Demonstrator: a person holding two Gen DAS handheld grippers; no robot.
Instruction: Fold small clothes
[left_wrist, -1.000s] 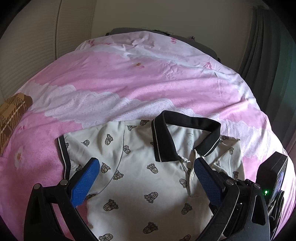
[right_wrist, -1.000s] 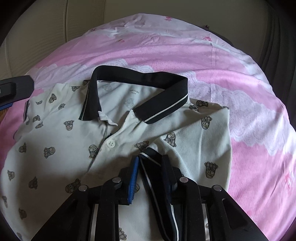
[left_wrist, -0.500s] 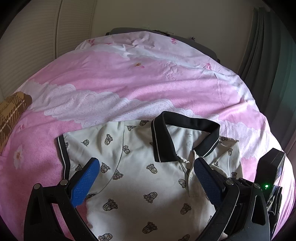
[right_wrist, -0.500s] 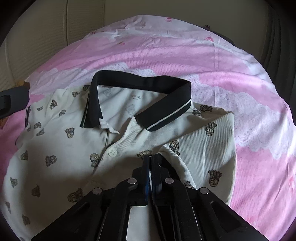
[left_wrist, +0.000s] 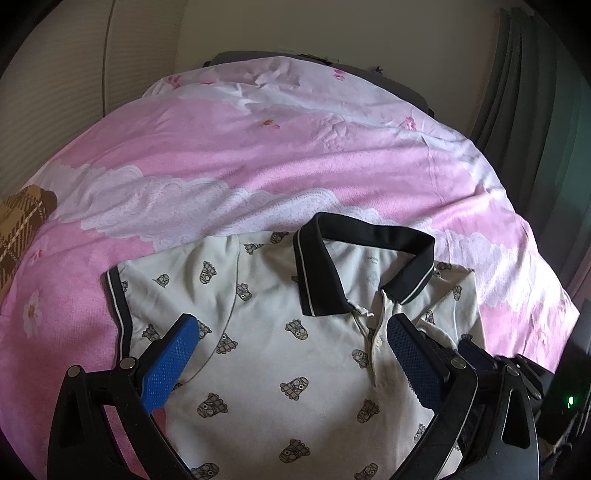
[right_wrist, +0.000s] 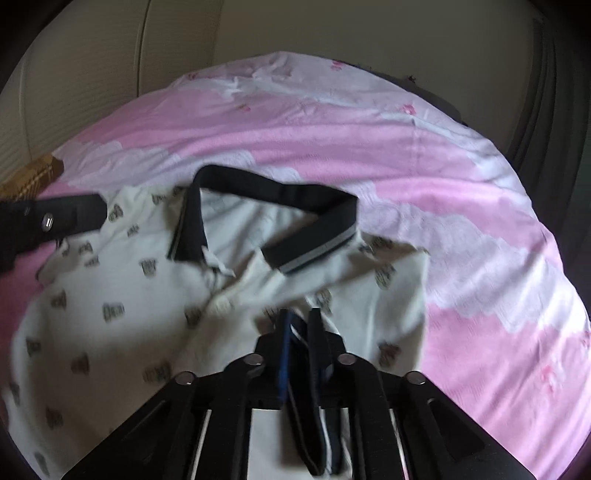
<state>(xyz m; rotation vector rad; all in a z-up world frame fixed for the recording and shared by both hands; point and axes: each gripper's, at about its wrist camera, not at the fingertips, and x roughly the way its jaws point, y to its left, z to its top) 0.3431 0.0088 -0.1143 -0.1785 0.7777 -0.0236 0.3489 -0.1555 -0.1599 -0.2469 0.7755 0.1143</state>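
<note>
Cream polo shirt (left_wrist: 280, 354) with black collar (left_wrist: 325, 273) lying face-up on pink bedspread (left_wrist: 258, 155), collar pointing away from both tools

Left gripper (left_wrist: 291, 365) hovering over shirt front, blue fingers (left_wrist: 166, 365) spread wide, nothing between them; button placket sitting just inside its right finger

Right gripper (right_wrist: 300, 332) at shirt's right side, jaws narrow and opening, dark-trimmed sleeve cuff (right_wrist: 301, 373) lying between pads; view blurring

Sleeve folded inward over shirt body

Plaid cloth (left_wrist: 18, 229) lying at bed's left edge
</note>
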